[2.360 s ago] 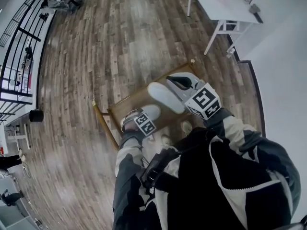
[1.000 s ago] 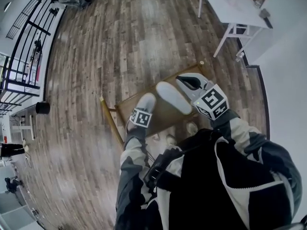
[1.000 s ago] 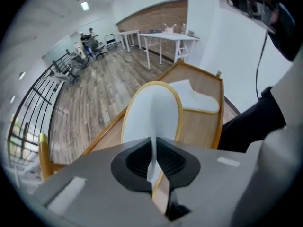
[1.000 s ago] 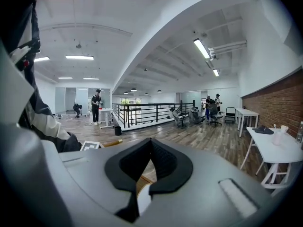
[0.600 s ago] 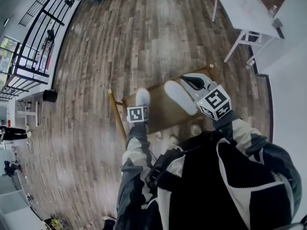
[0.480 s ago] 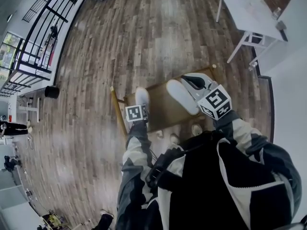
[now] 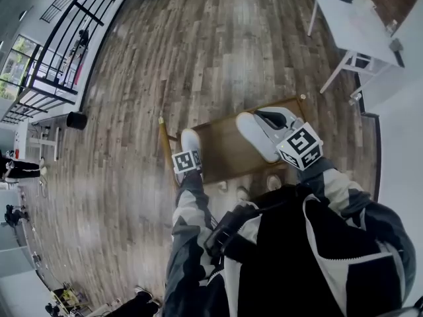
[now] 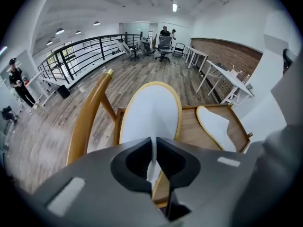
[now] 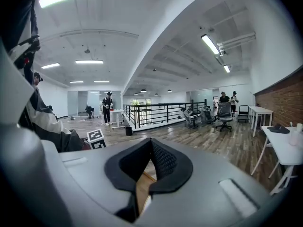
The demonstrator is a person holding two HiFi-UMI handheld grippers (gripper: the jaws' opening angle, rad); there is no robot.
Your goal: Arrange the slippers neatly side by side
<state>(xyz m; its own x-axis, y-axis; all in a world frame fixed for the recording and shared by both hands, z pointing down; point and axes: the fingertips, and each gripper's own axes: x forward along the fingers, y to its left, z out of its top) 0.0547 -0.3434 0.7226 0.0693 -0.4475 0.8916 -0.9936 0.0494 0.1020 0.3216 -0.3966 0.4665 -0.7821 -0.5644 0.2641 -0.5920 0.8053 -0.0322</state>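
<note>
Two white slippers with yellowish rims are over a wooden chair seat [image 7: 221, 157]. My left gripper [image 8: 152, 156] is shut on the thin heel edge of one slipper [image 8: 150, 110], which points away from me. In the head view this slipper [image 7: 190, 140] is at the seat's left edge, just beyond the left gripper [image 7: 188, 158]. The second slipper [image 7: 256, 137] [image 8: 214, 126] lies at an angle on the right half of the seat. My right gripper [image 7: 276, 121] hovers just right of it. Its jaws [image 9: 151, 144] are shut with nothing between them.
The chair's curved wooden backrest [image 8: 87, 119] rises left of the held slipper. A white table [image 7: 353, 25] stands at the far right, a black railing [image 7: 63, 38] and a black bin [image 7: 76, 120] at the left. People stand far off [image 9: 108, 108]. Wood plank floor [image 7: 218, 51] surrounds the chair.
My left gripper has carried its slipper leftward to the seat's left edge and turned it from slanting right to pointing straight away. The right gripper and second slipper have kept their places.
</note>
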